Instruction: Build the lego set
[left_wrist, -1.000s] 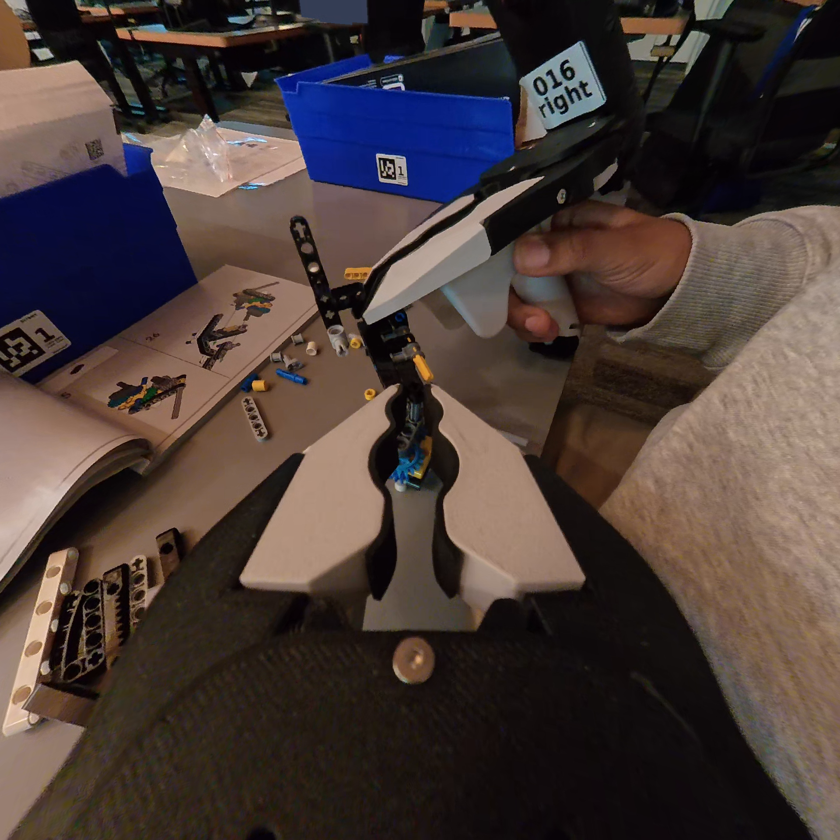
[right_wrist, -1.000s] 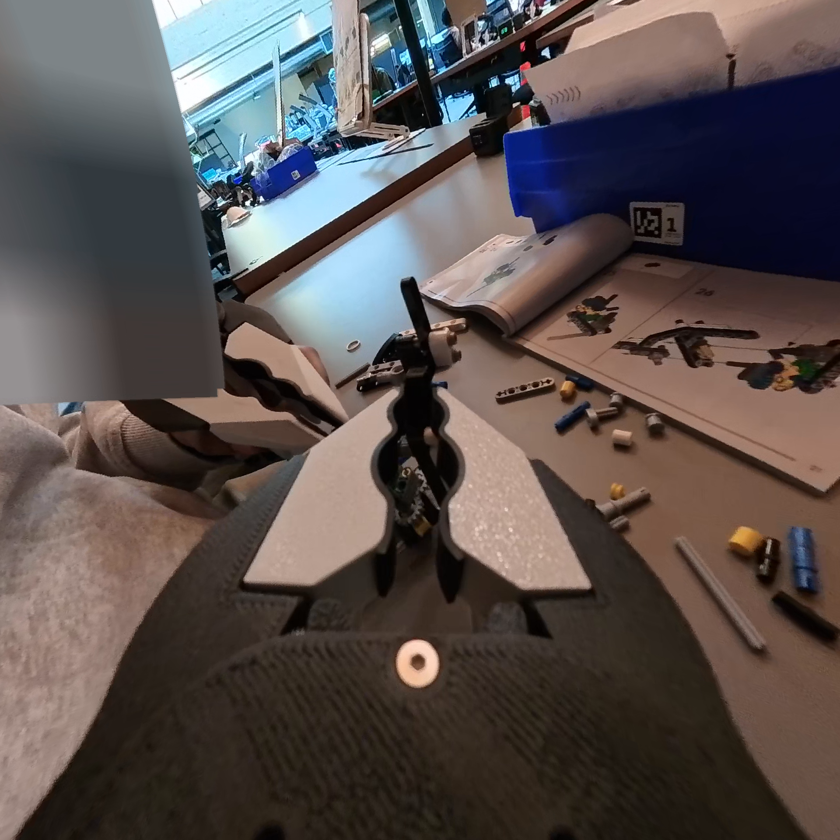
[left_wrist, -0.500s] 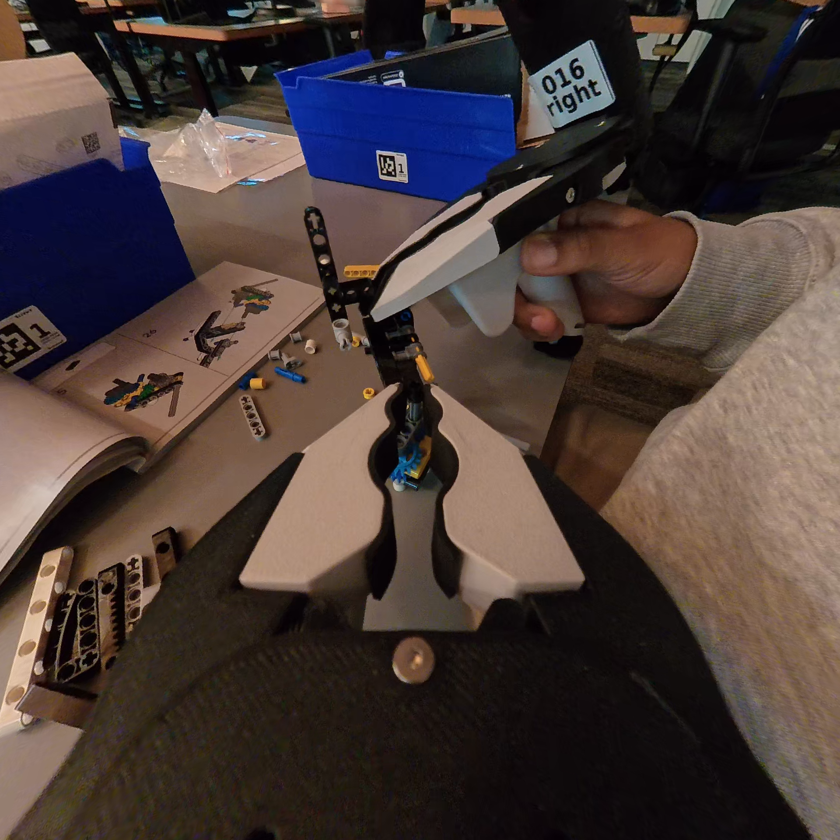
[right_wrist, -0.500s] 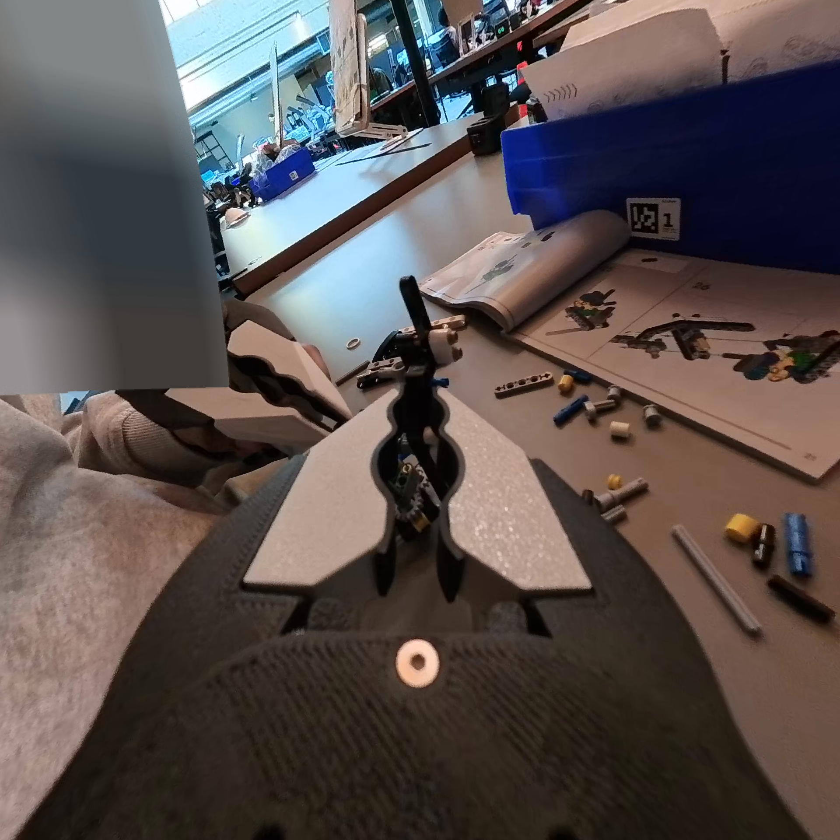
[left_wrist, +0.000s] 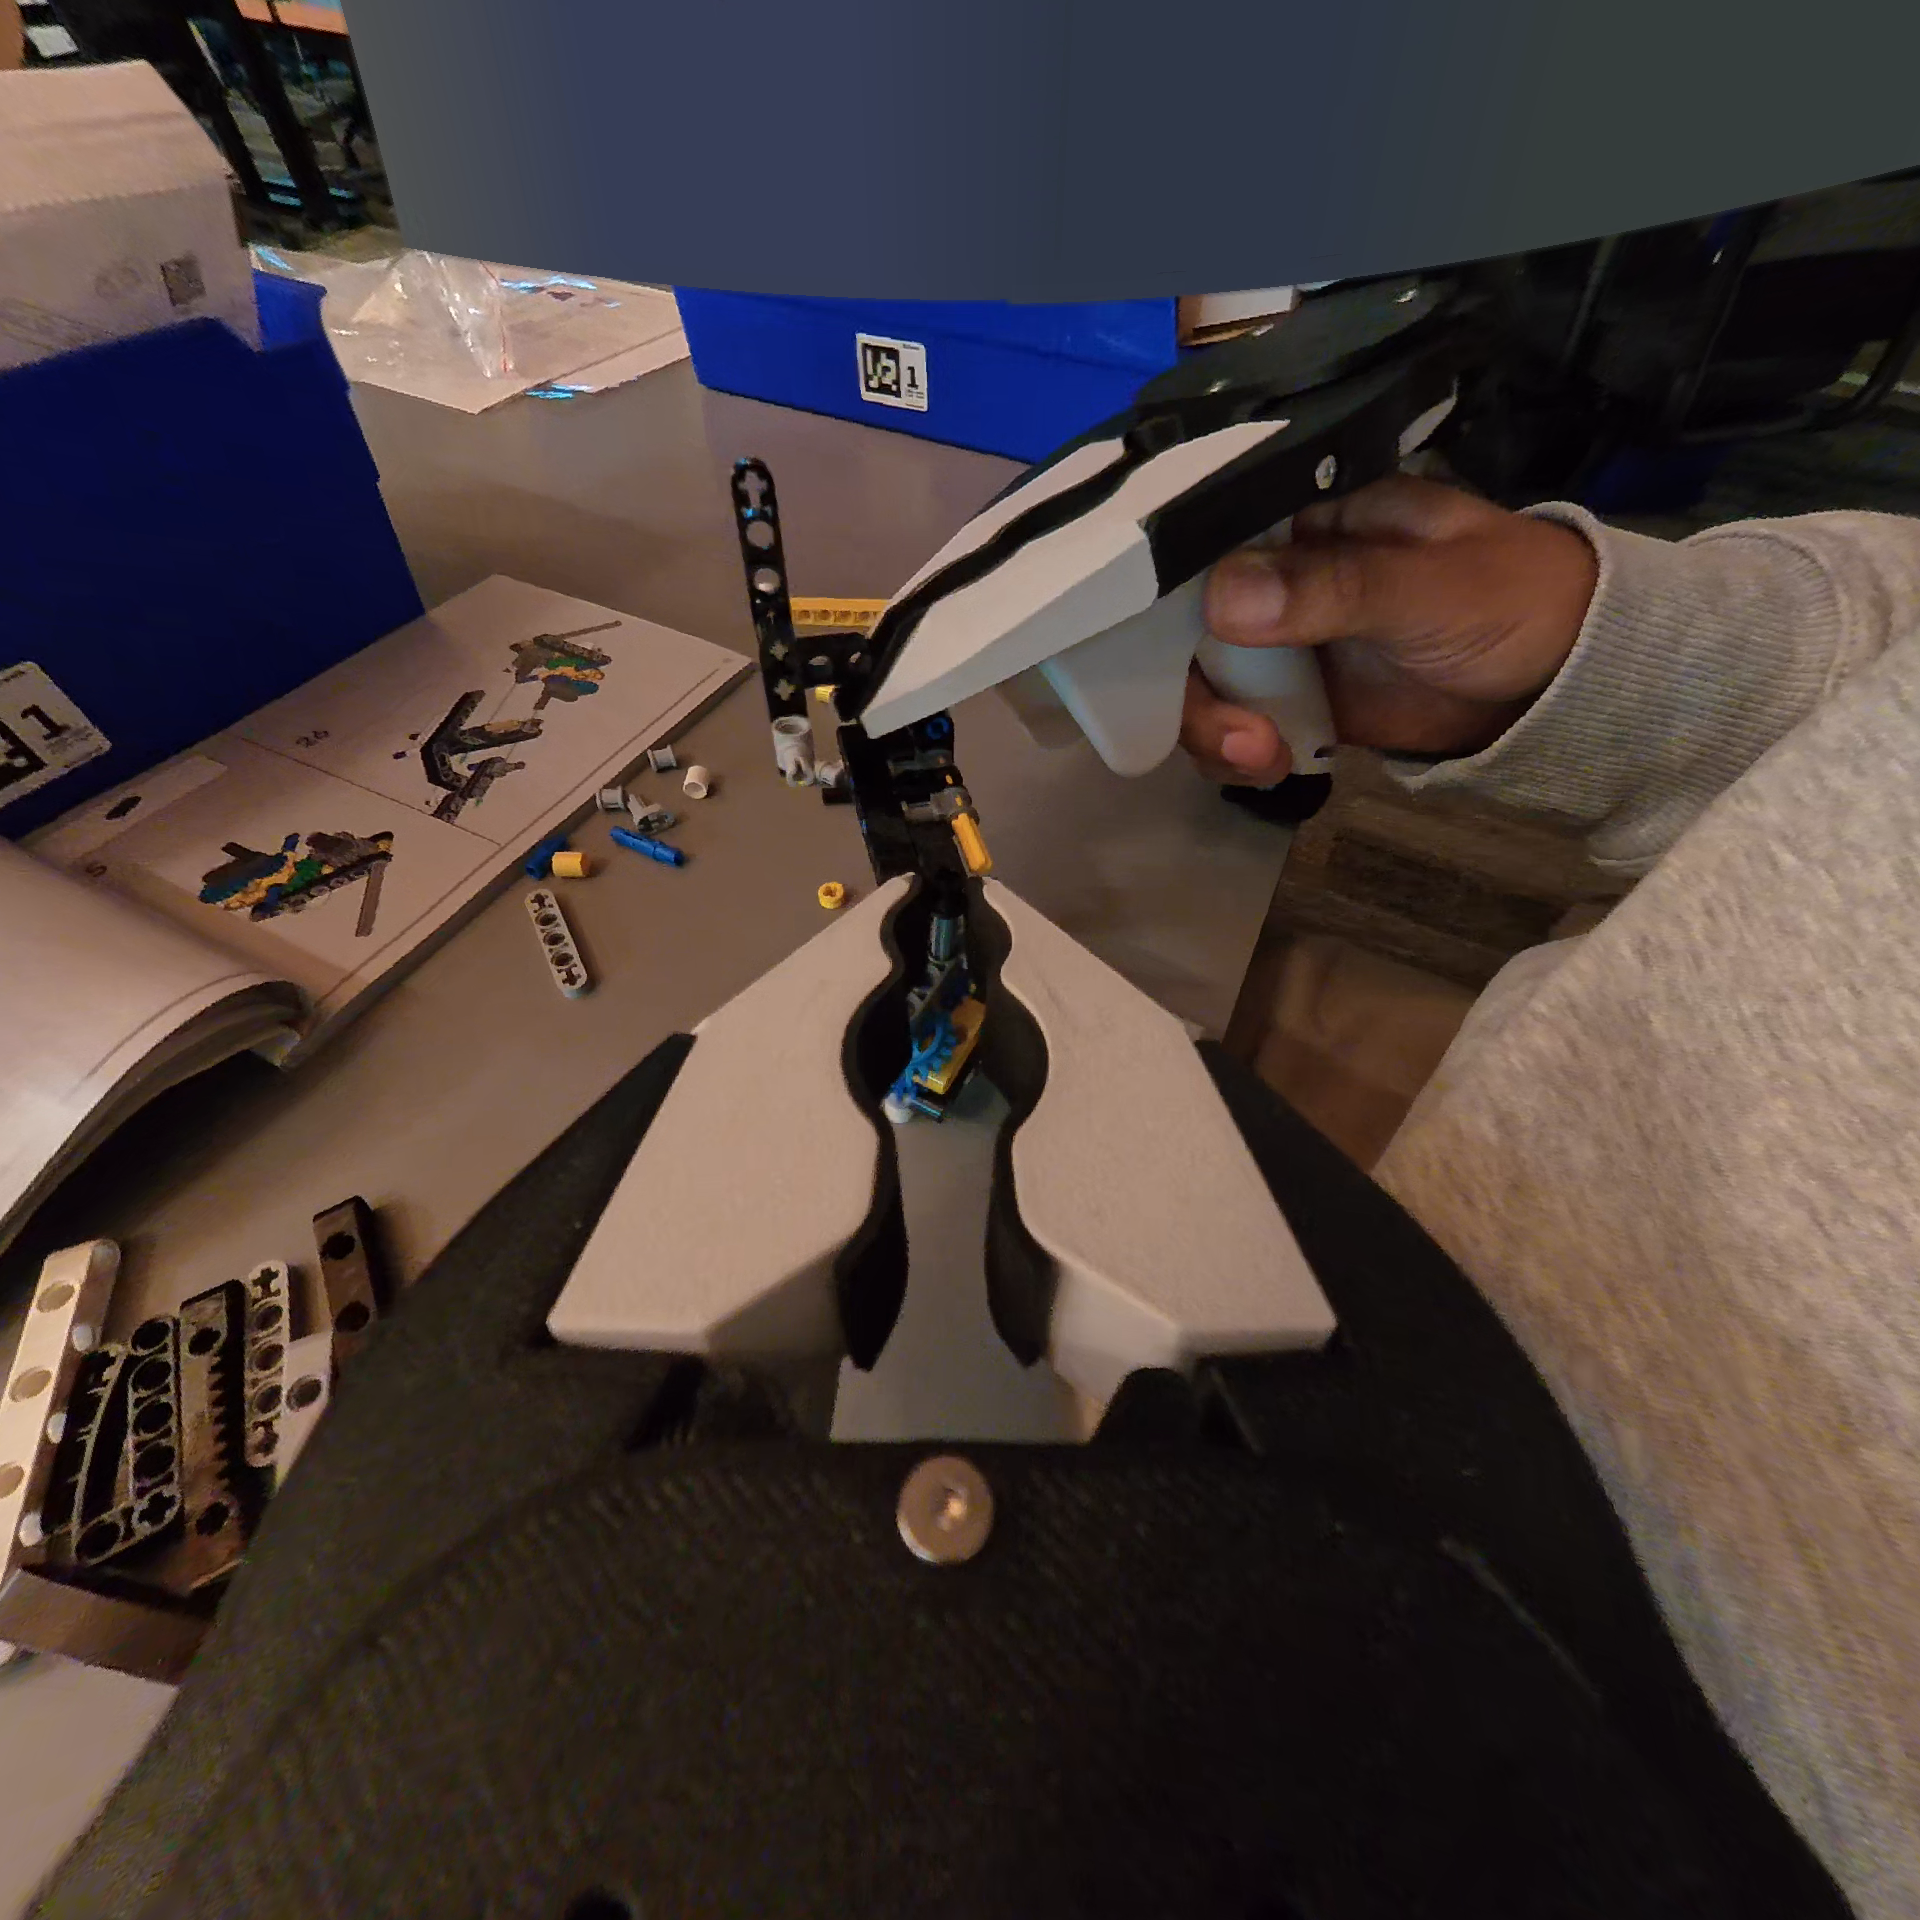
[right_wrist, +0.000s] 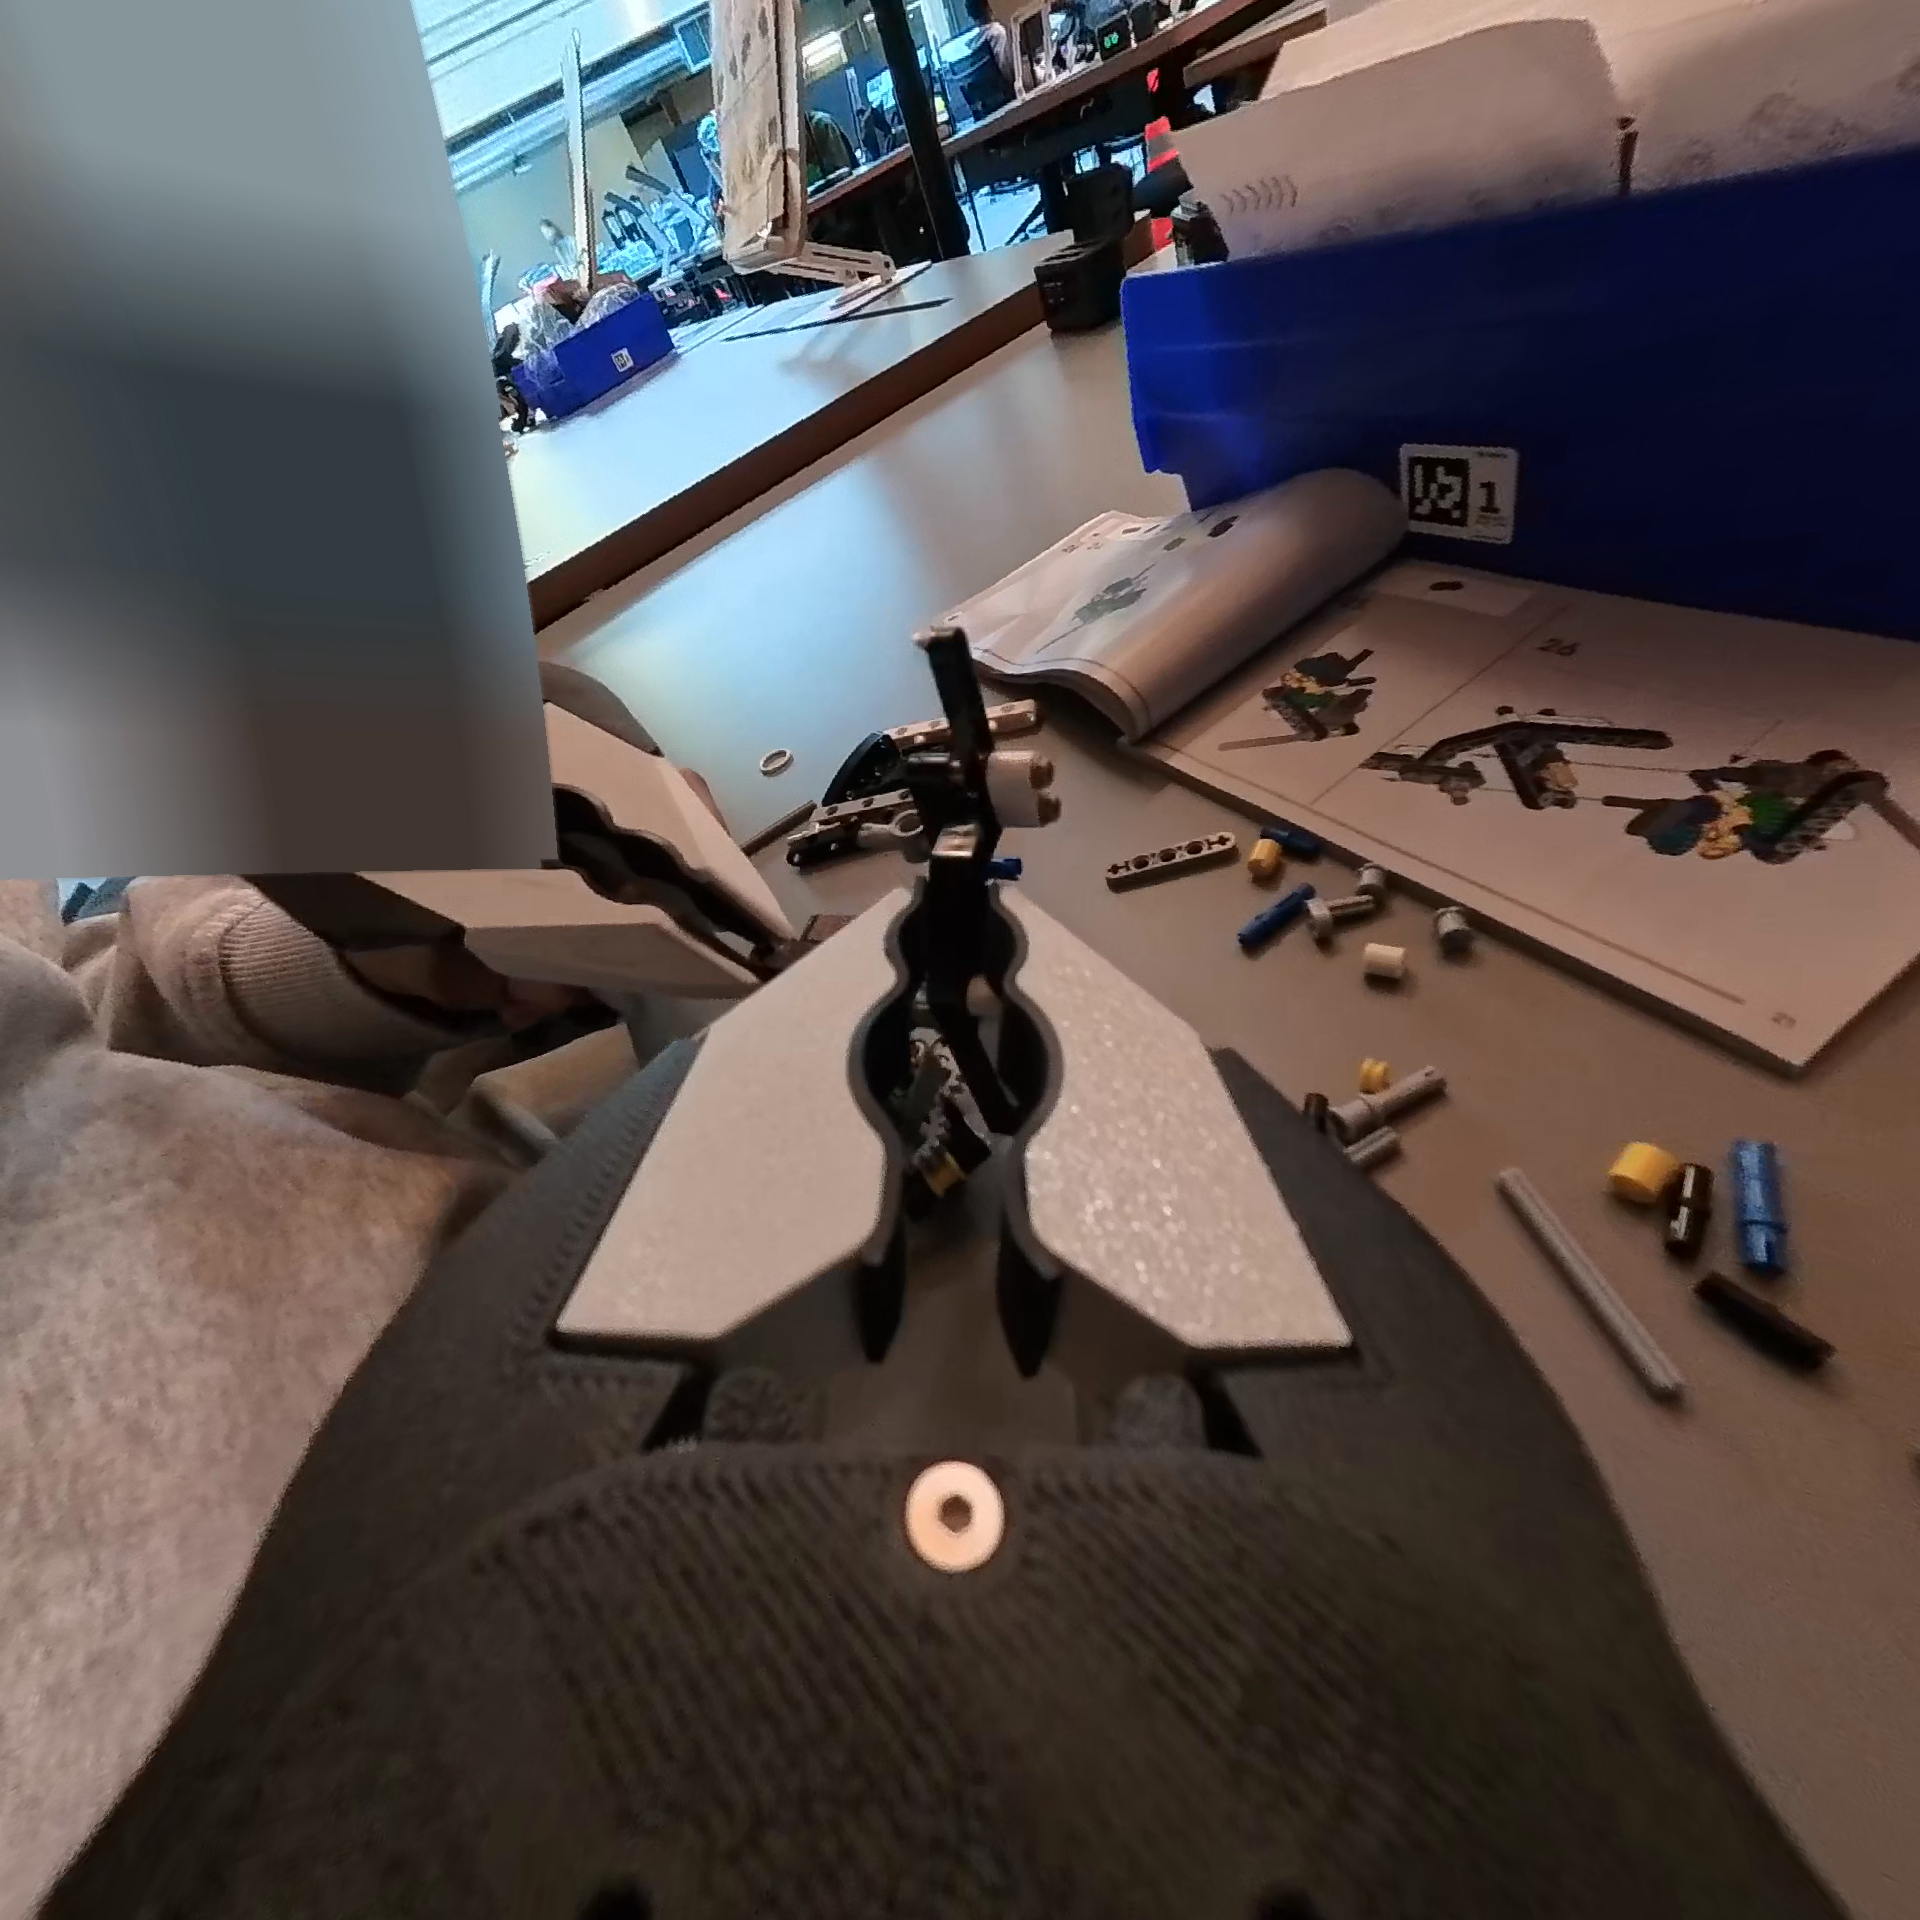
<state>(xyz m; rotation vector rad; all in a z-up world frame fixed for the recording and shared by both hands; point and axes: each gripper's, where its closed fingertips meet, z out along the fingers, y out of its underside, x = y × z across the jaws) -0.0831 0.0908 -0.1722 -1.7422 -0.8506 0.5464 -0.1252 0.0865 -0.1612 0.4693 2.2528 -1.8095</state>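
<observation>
Two hand-held grippers meet over a grey tabletop (left_wrist: 582, 499), both clamped on one small black, blue and yellow Lego assembly (left_wrist: 914, 821) held in the air between them. The left gripper (left_wrist: 940, 904) has its pale fingers pressed together on the lower end, where a blue gear (left_wrist: 930, 1060) sits in the hollow between the pads; the right gripper (right_wrist: 951, 914) pinches the upper end, next to a black perforated beam (left_wrist: 762, 582) that stands up from the model. Gripping from two directions appears meant to brace the model so that parts can be pushed home without it twisting. One open instruction booklet (left_wrist: 343, 790) lies just beside the work, its build diagrams facing up, likely for reference. Two blue plastic bins (left_wrist: 187, 499) stand at the far side, probably holding unsorted pieces. Loose parts are scattered near the booklet: in the right wrist view, one grey axle rod (right_wrist: 1584, 1278), one yellow bush (right_wrist: 1642, 1169), one blue pin (right_wrist: 1758, 1205) and one short grey beam (right_wrist: 1172, 860) can be counted, with several smaller pins too small to tally. One cluster of black and white beams (left_wrist: 156, 1423) waits at the table's near edge.
</observation>
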